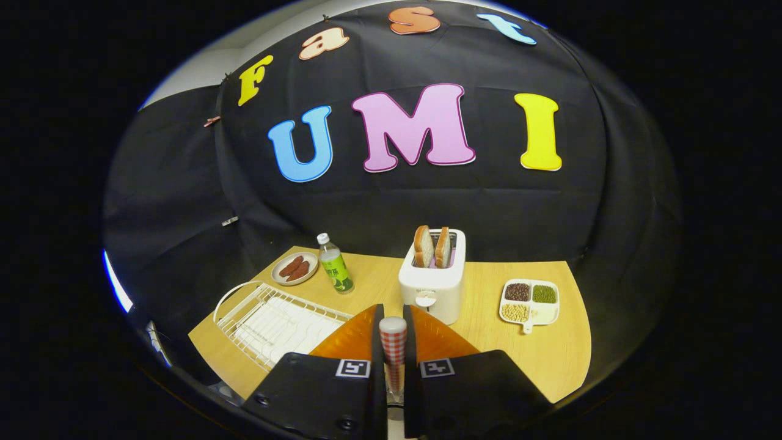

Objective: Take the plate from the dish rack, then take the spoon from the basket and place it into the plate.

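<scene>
Spoon in my grip, held above the table.
My gripper [394, 360] is nearly closed, both fingers pressing the red-checked handle of the spoon [393, 345], which stands upright between them. Beyond the fingers: white toaster [432, 284] with two bread slices. Dish rack [275, 321] to the left, plate not made out. Divided dish of beans [529, 302] right.

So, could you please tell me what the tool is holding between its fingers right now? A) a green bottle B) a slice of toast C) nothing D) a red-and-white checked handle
D: the tool is shut on a red-and-white checked handle standing upright between its fingers, while the bottle and the toast in the toaster stay on the table beyond.
</scene>
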A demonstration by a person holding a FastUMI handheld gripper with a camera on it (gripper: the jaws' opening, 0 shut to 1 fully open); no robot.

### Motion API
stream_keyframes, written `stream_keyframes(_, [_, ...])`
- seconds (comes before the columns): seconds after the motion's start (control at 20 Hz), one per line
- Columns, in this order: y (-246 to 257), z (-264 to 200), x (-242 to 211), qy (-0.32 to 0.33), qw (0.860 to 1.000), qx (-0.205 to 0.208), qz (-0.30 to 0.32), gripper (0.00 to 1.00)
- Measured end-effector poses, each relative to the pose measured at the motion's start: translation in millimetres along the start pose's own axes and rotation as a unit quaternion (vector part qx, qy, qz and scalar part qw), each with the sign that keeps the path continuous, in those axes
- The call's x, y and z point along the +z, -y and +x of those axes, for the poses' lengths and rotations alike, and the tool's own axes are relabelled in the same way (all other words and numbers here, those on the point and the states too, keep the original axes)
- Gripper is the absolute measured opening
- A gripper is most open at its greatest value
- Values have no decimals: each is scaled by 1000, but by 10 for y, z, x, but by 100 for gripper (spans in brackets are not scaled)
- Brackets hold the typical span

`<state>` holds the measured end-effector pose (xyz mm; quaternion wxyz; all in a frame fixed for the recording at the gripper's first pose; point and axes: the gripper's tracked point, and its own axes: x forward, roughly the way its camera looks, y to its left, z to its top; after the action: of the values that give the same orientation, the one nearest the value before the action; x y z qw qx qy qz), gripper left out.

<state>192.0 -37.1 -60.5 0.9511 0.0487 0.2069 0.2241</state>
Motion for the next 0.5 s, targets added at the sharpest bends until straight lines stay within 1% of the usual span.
stream_keyframes(0.15, [-137,-142,-417,-39,999,17,12,15])
stream_keyframes(0.5, [-309,-244,-1493,-135,990,29,15,15])
